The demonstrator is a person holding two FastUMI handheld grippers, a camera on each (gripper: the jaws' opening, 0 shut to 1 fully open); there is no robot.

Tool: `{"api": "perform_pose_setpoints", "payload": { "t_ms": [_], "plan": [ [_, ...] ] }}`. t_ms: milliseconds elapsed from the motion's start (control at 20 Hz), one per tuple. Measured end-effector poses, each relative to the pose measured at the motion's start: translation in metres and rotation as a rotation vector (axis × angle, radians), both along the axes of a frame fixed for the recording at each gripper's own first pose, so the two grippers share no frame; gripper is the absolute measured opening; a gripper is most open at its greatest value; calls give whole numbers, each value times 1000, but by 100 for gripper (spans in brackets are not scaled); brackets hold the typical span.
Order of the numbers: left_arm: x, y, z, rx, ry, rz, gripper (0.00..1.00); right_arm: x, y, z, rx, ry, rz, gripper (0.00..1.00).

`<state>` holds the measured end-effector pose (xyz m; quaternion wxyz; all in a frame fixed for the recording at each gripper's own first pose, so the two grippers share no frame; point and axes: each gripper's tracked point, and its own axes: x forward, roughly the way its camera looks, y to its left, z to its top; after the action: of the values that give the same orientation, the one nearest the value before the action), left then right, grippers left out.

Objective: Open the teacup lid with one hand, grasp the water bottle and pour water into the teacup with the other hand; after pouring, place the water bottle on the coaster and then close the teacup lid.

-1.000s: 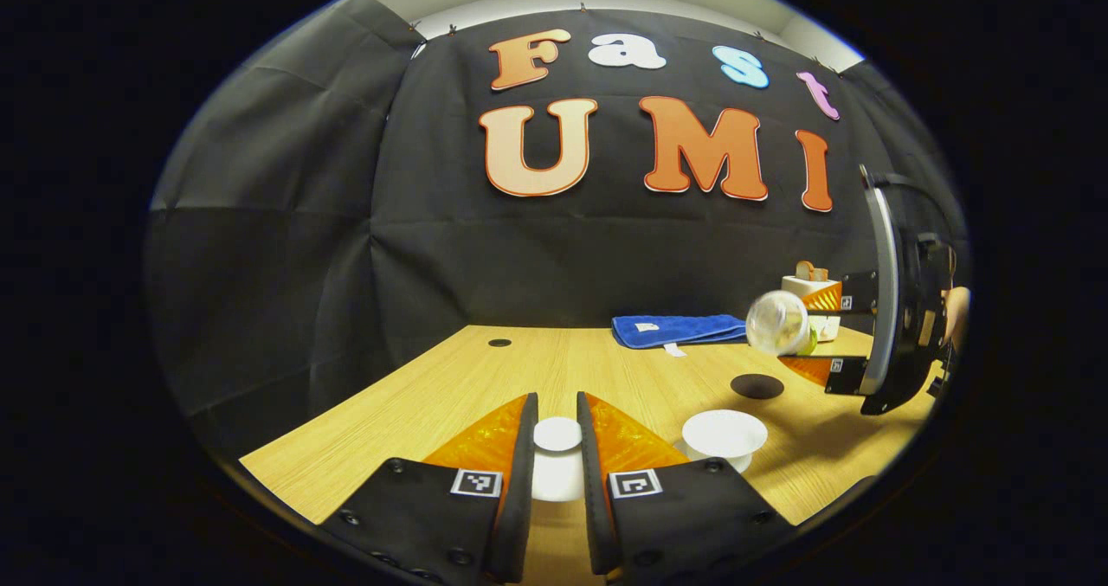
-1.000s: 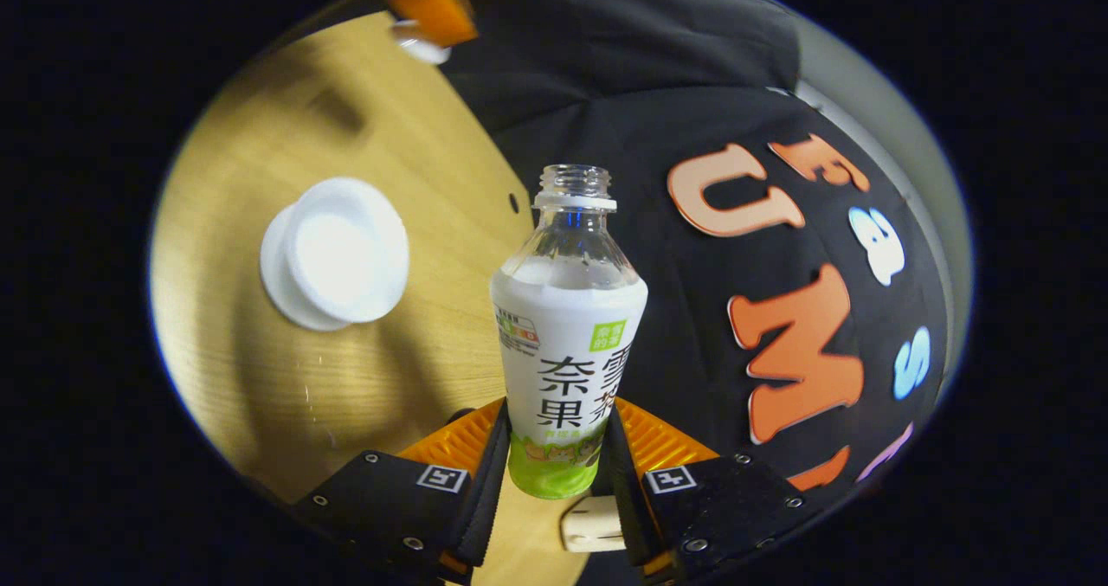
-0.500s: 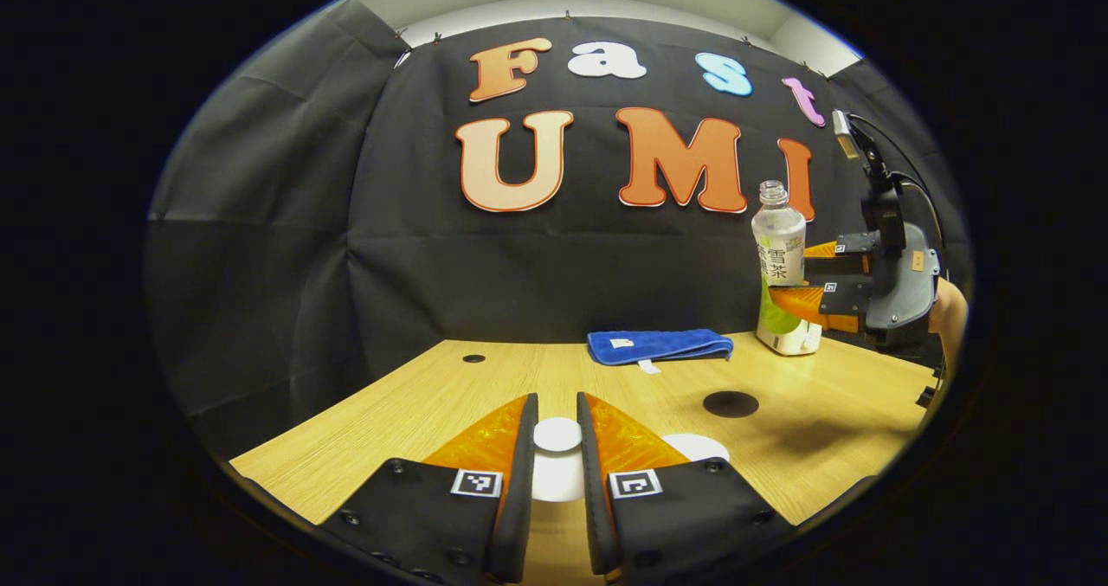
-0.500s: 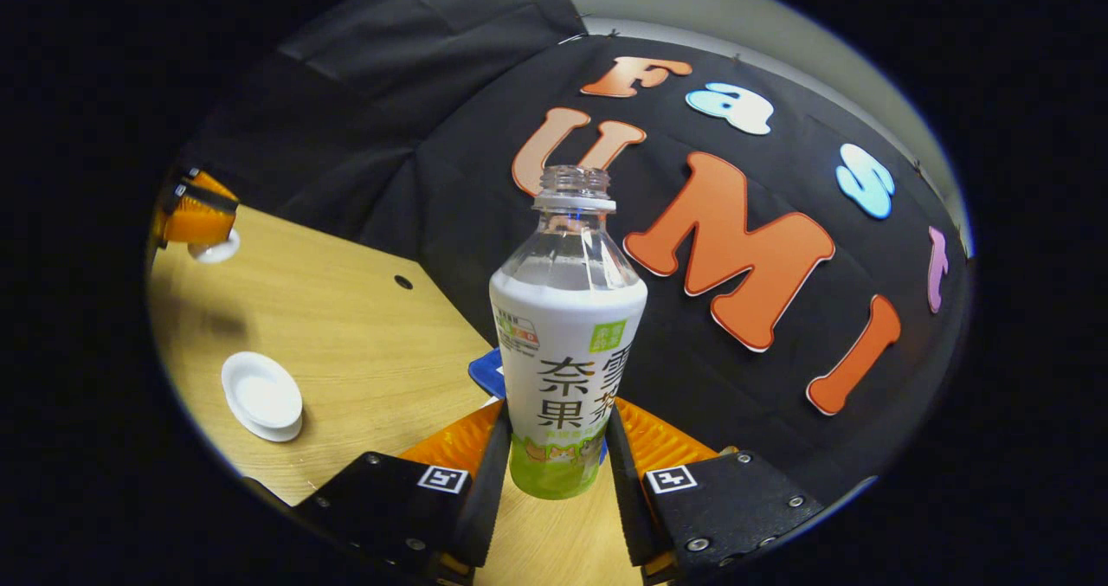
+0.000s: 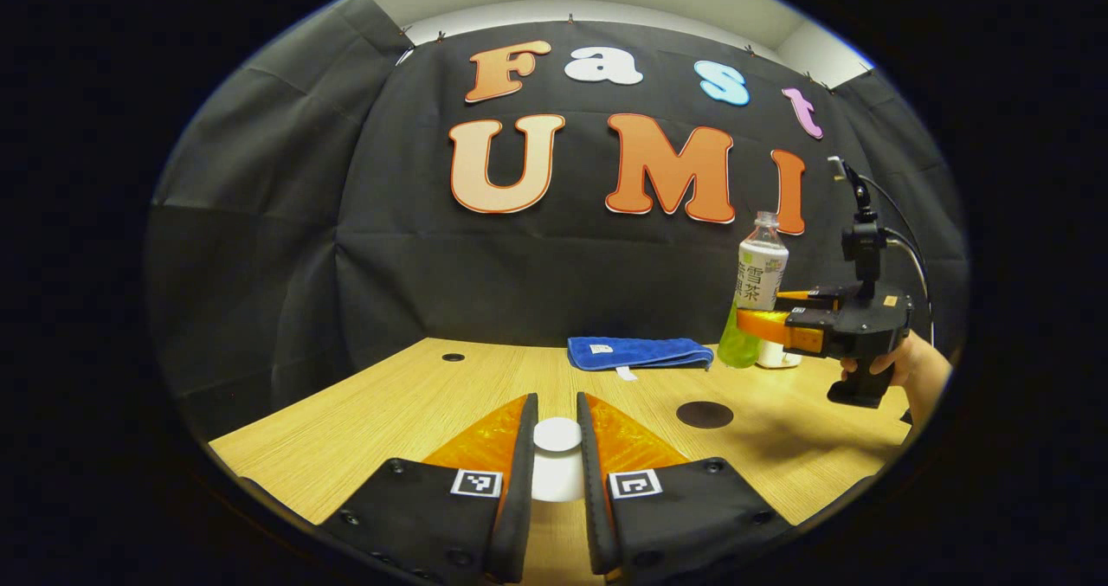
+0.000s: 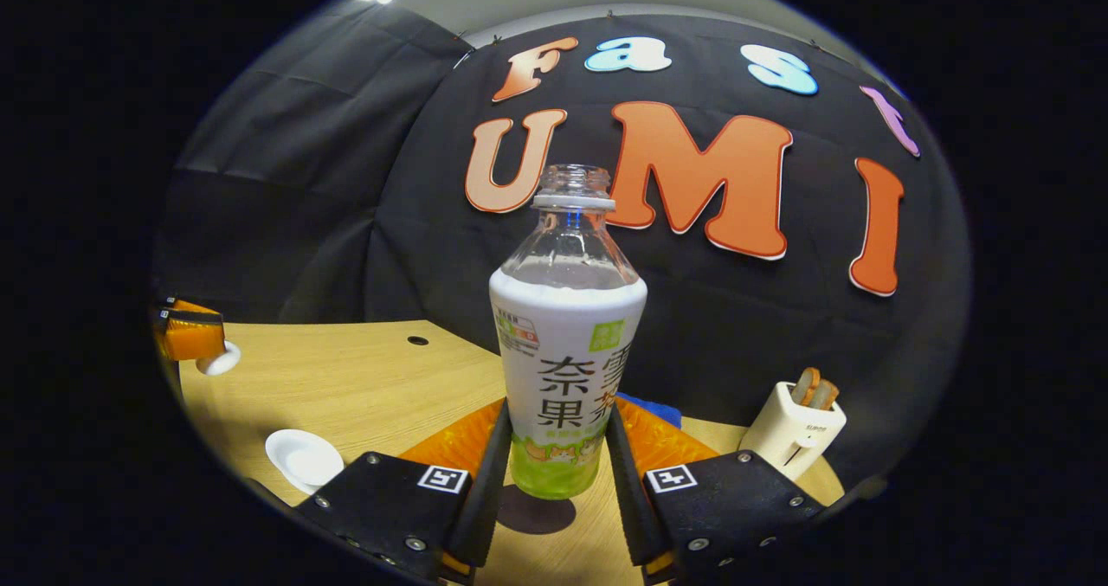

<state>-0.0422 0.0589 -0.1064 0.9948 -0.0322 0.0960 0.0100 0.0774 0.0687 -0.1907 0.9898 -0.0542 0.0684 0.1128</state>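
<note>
Beneath water bottle (image 6: 567, 344), coaster (image 6: 534, 511) half-hidden

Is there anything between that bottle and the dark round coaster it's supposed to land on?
Nothing visible. The bottle is upright in the right gripper, in the air. In the left gripper view the coaster lies bare on the table, nearer than the blue cloth. In the right gripper view the coaster shows just under the bottle.
</note>
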Motion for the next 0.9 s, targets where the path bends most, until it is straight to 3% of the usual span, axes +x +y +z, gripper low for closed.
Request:
{"api": "perform_pose_setpoints", "payload": {
  "t_ms": [600,900],
  "plan": [
    [7,-2,-24,-31,52,16,30,24,2,-99,66,226,-21,61],
    [19,-20,-24,-50,63,-5,31,26,1,-112,91,262,-30,61]
  ]
}}
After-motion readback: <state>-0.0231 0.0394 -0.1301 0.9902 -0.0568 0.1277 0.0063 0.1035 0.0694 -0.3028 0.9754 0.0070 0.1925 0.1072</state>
